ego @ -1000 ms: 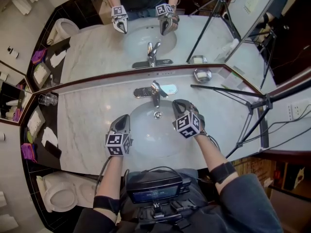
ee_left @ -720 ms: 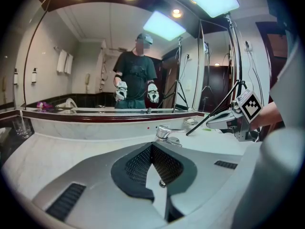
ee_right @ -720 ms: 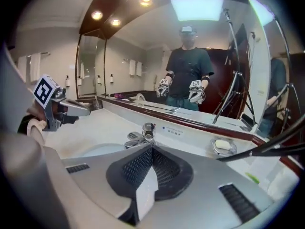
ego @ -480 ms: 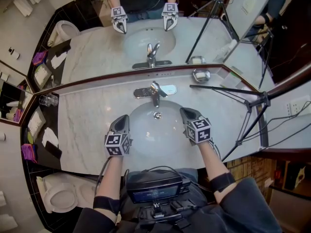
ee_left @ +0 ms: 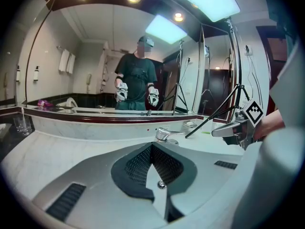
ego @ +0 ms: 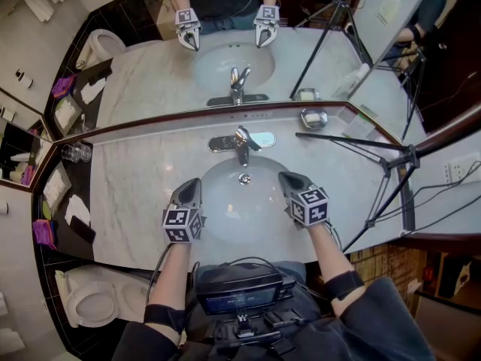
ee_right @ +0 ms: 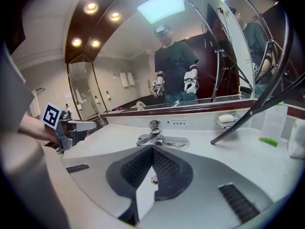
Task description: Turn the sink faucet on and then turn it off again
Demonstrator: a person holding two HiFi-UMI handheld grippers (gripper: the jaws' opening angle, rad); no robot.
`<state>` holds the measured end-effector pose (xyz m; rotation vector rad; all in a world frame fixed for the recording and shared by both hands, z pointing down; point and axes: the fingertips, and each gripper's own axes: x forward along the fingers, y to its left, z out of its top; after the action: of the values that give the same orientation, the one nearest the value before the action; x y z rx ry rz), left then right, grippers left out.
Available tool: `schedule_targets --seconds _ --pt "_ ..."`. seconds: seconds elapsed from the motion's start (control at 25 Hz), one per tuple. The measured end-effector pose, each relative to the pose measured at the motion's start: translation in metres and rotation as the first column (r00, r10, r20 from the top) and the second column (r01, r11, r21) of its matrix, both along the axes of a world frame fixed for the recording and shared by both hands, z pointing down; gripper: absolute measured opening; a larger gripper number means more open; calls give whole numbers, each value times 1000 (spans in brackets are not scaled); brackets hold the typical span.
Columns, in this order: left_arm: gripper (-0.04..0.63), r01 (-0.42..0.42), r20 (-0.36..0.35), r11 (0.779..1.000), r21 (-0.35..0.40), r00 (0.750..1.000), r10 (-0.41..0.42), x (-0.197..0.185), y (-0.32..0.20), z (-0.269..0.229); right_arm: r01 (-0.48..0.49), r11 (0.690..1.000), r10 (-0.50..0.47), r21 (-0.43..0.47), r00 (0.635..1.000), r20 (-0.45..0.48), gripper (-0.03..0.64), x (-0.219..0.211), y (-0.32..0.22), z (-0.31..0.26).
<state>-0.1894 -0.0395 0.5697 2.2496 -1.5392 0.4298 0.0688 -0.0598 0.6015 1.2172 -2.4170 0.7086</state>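
The chrome faucet (ego: 240, 144) stands at the back of the white sink basin (ego: 225, 216), its lever (ego: 243, 134) over the spout; it also shows in the left gripper view (ee_left: 164, 134) and the right gripper view (ee_right: 153, 133). No stream of water shows. My left gripper (ego: 192, 183) hovers over the basin's left rim, jaws shut and empty (ee_left: 151, 148). My right gripper (ego: 287, 177) hovers over the right rim, to the right of the faucet and apart from it, jaws also shut with nothing in them (ee_right: 152, 150). Each gripper shows in the other's view, the right (ee_left: 229, 129) and the left (ee_right: 82, 125).
A marble counter (ego: 135, 194) surrounds the basin, with a mirror (ego: 150, 66) behind it. A soap dish (ego: 313, 116) sits back right, a glass (ego: 74, 153) far left. A black tripod (ego: 376, 145) leans over the counter's right side. A toilet (ego: 90, 303) is at lower left.
My right gripper has pulled away from the faucet toward the right rim and rolled so that its marker cube faces up. The left gripper has kept still.
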Motion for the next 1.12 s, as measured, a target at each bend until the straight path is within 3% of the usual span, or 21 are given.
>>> schedule_targets --seconds 0.28,0.44,0.6,0.72,0.88,1.0,1.12 --pt "0 4 12 1000 -6 1000 -4 -4 -1 0 29 999 -28 19 998 -59 20 -5 -4 7" --pt "0 7 15 1000 -9 1000 -7 -5 -5 2 96 991 -73 98 974 -216 25 -7 -13 5" --pt "0 5 15 1000 -13 1000 -5 -5 -7 3 211 967 -145 143 917 -372 70 -17 -23 6" --pt "0 7 15 1000 -16 1000 -7 -5 -10 4 337 924 -201 179 828 -524 118 -26 -32 15" --pt "0 8 14 1000 -17 1000 -7 -5 -14 5 540 819 -236 193 624 -745 206 -41 -46 18" --pt "0 8 14 1000 -18 1000 -8 -7 -17 6 633 752 -220 184 504 -835 222 -52 -61 18" --pt "0 11 12 1000 -20 1000 -11 -8 -19 7 703 691 -200 168 409 -890 242 -65 -76 17"
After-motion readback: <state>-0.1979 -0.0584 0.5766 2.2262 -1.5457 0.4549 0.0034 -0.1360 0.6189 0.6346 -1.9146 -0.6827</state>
